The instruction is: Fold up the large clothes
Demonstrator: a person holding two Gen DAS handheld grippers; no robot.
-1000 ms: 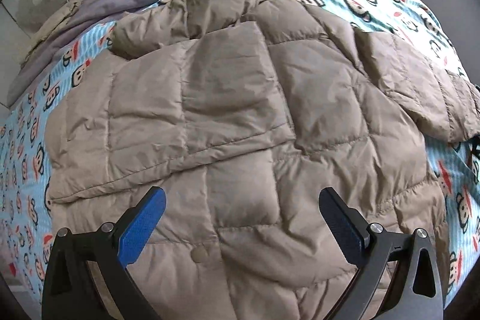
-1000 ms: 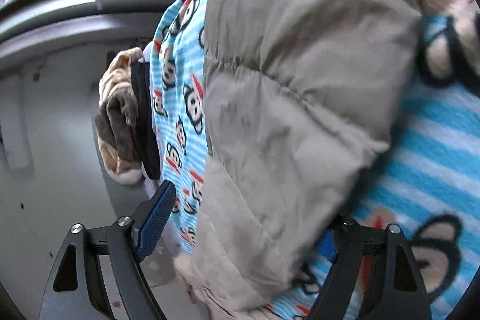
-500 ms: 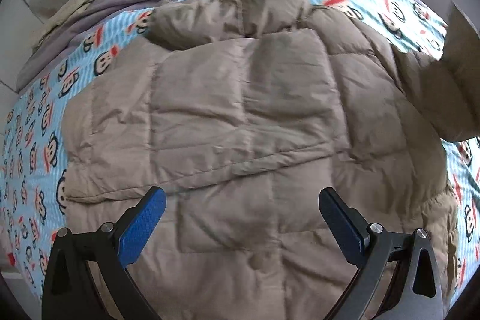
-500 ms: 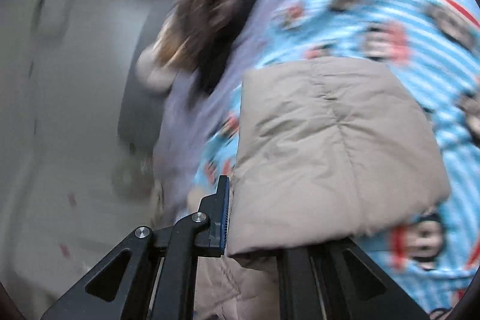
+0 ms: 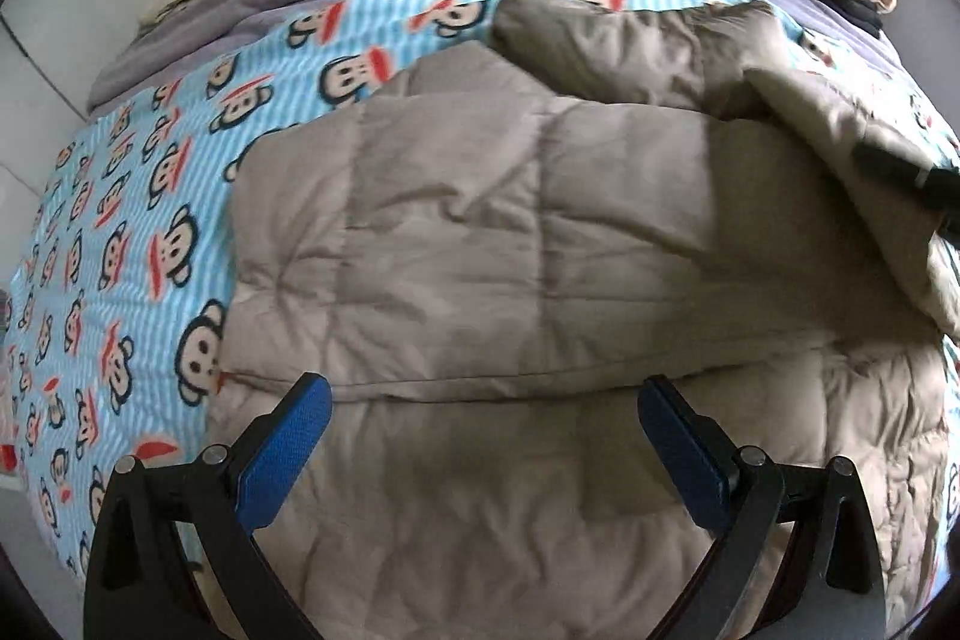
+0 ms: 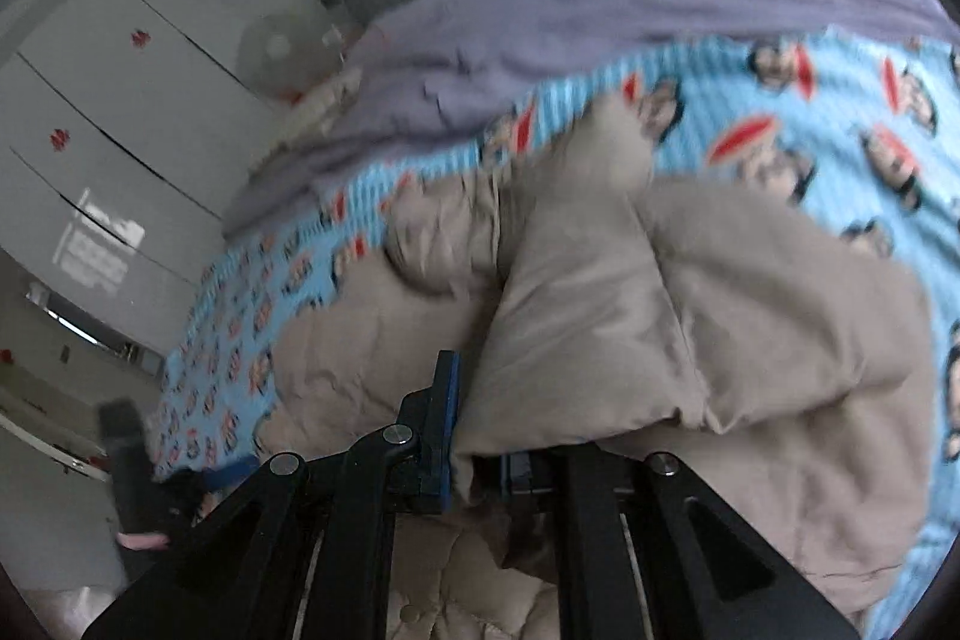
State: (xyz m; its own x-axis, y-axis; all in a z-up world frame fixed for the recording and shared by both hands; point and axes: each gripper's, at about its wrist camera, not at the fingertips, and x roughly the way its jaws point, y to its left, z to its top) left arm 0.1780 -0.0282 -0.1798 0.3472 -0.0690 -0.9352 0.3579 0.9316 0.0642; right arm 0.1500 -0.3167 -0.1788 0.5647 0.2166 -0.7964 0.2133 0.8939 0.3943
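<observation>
Roughly a third done by the look of it. Puffer jacket [image 5: 540, 280] flat on monkey-print blanket [image 5: 150, 220], one sleeve already folded across body. Right gripper [image 6: 474, 460] clamped on other sleeve [image 6: 600, 328], at 3 o'clock in left view. Left gripper [image 5: 480, 436] spread wide, empty. Remaining: lay this sleeve, fold body.

I can read no words, brands or numbers anywhere here — not on anything under my fingers. The blue blanket [image 5: 138, 196] carries only cartoon monkey faces — no lettering.
</observation>
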